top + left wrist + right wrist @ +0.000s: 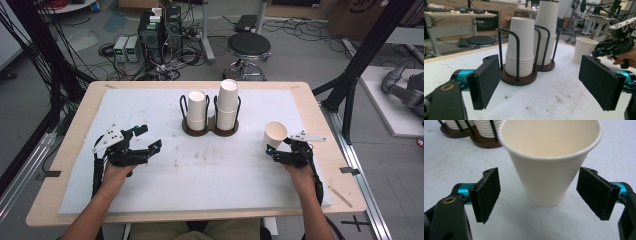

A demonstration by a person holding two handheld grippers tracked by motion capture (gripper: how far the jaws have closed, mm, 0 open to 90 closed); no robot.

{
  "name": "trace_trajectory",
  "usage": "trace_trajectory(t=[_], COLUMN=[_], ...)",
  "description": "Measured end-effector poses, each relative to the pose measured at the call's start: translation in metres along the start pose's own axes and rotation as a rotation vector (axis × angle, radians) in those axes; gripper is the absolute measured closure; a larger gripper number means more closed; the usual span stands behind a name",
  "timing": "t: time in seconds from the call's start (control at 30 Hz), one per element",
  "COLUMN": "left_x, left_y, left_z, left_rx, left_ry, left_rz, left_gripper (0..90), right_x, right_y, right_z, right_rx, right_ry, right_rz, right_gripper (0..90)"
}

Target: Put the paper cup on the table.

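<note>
White paper cup (549, 167) upright, empty, mouth up.

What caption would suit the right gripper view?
Open right gripper with its jaws either side of an upright paper cup.

The left gripper (539, 82) hung over the white mat (549, 100) with its jaws spread wide, nothing between them. Beyond them stood a dark holder (519, 78) with black wire loops, carrying two stacks of upside-down paper cups: a shorter stack (520, 47) nearer, a taller stack (546, 35) just behind and to its right. A single cup (585, 50) stood upright on the mat, apart from the holder to the right. Just right of that cup, a hand (625, 56) held the other gripper (614, 47); its jaw state could not be made out. Desks and a stool (480, 41) filled the background.
</note>
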State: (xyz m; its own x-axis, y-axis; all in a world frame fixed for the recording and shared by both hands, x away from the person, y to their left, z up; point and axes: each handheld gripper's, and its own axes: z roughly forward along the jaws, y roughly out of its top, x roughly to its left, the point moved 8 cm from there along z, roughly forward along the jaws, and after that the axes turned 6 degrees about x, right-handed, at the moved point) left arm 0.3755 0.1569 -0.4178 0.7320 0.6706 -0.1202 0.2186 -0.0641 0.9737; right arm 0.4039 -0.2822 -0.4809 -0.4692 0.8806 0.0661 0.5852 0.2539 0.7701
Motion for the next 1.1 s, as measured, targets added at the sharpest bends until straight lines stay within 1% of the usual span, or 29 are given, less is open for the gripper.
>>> trace_trajectory(t=[0.1,0.17,0.2,0.23,0.33,0.43,0.5,0.6,0.7,0.77,0.83,0.9,1.0,1.1], left_x=[-0.001,-0.002,-0.003,-0.003,-0.004,-0.006,-0.008,-0.01,-0.01,-0.01,-0.012,-0.014,-0.015,-0.016], left_y=[0.0,0.0,0.001,0.001,0.002,0.003,0.004,0.005,0.007,0.007,0.006,0.006,0.007,0.007], left_z=[0.0,0.001,0.001,0.001,0.001,0.001,0.002,0.002,0.002,0.001,0.0,-0.001,-0.003,-0.006], left_rx=[0.002,0.001,-0.001,0.0,-0.004,-0.006,-0.007,-0.009,-0.013,-0.013,-0.011,-0.009,-0.012,-0.014], left_ry=[-0.004,-0.007,-0.008,-0.01,-0.018,-0.021,-0.023,-0.024,-0.019,-0.017,-0.019,-0.024,-0.024,-0.022], left_rz=[0.001,0.002,0.002,0.003,0.001,0.005,0.008,0.017,0.024,0.024,0.026,0.031,0.04,0.04], left_gripper=[17.3,17.2,17.1,17.0,16.9,16.5,16.2,16.1,16.2,16.2,16.3,16.3,16.3,16.3], right_x=[0.002,0.004,0.005,0.006,0.012,0.024,0.033,0.049,0.062,0.067,0.071,0.073,0.075,0.076], right_y=[-0.005,-0.006,-0.006,-0.005,-0.002,0.002,0.005,0.011,0.02,0.024,0.025,0.025,0.025,0.025], right_z=[-0.012,-0.019,-0.025,-0.029,-0.042,-0.052,-0.057,-0.065,-0.07,-0.071,-0.071,-0.071,-0.07,-0.069], right_rx=[0.007,-0.004,-0.015,-0.025,-0.059,-0.097,-0.118,-0.157,-0.189,-0.206,-0.211,-0.209,-0.207,-0.2], right_ry=[-0.005,-0.002,-0.004,-0.001,0.005,0.019,0.04,0.06,0.085,0.097,0.105,0.105,0.107,0.104], right_rz=[-0.006,-0.005,-0.016,-0.01,-0.015,-0.034,-0.049,-0.101,-0.134,-0.144,-0.151,-0.159,-0.158,-0.164], right_gripper=[20.1,20.1,20.1,20.1,20.1,20.1,20.1,20.1,20.1,20.1,20.1,20.1,20.1,20.1])
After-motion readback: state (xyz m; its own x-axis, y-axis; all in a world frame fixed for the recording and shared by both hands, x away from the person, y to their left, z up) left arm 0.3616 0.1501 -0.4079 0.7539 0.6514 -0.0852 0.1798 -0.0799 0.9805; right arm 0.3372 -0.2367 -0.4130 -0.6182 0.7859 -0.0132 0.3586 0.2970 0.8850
